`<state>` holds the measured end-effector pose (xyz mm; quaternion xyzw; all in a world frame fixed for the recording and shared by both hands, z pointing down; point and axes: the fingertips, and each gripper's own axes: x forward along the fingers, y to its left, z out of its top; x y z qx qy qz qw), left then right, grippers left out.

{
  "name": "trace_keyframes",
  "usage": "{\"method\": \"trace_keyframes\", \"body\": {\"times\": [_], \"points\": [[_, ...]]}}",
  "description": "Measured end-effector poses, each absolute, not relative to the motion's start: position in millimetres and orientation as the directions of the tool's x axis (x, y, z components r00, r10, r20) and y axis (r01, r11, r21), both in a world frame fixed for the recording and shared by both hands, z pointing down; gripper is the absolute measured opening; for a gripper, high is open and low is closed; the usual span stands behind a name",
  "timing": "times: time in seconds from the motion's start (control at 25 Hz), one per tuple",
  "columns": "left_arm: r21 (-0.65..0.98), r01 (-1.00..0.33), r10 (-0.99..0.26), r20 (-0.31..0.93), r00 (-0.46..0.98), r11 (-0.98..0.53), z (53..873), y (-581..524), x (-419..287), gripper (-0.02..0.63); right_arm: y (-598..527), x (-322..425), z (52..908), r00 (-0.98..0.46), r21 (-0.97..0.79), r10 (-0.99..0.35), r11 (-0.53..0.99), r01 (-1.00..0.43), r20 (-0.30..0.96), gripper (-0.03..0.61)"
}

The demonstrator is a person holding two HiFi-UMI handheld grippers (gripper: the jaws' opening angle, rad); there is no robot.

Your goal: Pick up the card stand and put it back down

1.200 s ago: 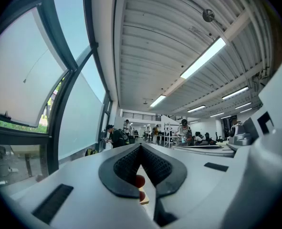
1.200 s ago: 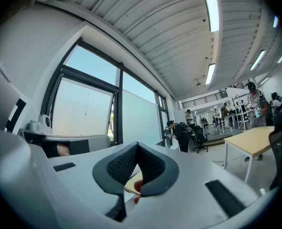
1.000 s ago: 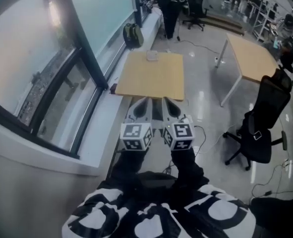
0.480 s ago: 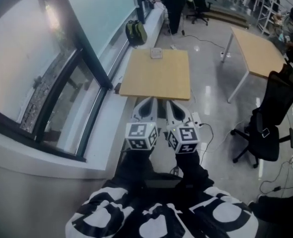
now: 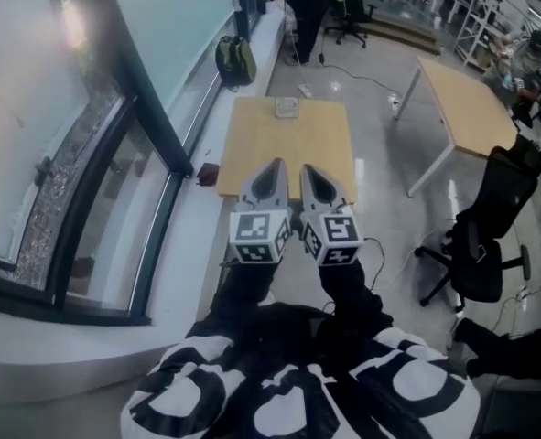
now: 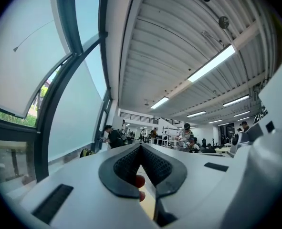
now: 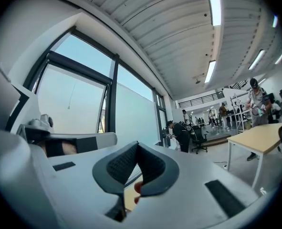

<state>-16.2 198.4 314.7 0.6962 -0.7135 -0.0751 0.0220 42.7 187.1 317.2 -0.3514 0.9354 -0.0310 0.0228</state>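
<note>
You haven't really started: left gripper [image 5: 272, 166] and right gripper [image 5: 310, 170] are both pinched together, empty. The card stand [image 5: 286, 107] sits untouched at the table's [image 5: 288, 146] far edge.

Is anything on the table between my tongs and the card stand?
Nothing visible. Only bare table lies between the left tongs, the right tongs and the card stand at its far edge. Both tongs are shut and empty.
</note>
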Motion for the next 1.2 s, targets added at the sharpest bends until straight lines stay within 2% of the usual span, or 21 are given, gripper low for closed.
{"method": "trace_keyframes", "body": {"times": [0.24, 0.64, 1.2], "points": [[0.157, -0.986, -0.998, -0.04, -0.055, 0.048, 335.0, 171.1, -88.6, 0.003, 149.3, -14.4, 328.9, -0.718, -0.028, -0.696, 0.717, -0.696, -0.002, 0.02], [0.152, -0.988, -1.0, 0.009, -0.017, 0.018, 359.5, 116.1, -123.4, 0.003, 82.1, -21.7, 357.4, -0.653, -0.06, -0.754, 0.65, -0.757, 0.076, 0.018], [0.073, -0.995, -0.998, 0.0, -0.066, 0.066, 333.5, -20.6, -139.3, 0.003, -51.3, -52.6, 324.2, -0.742, -0.066, -0.67, 0.741, -0.668, -0.017, 0.02]]}}
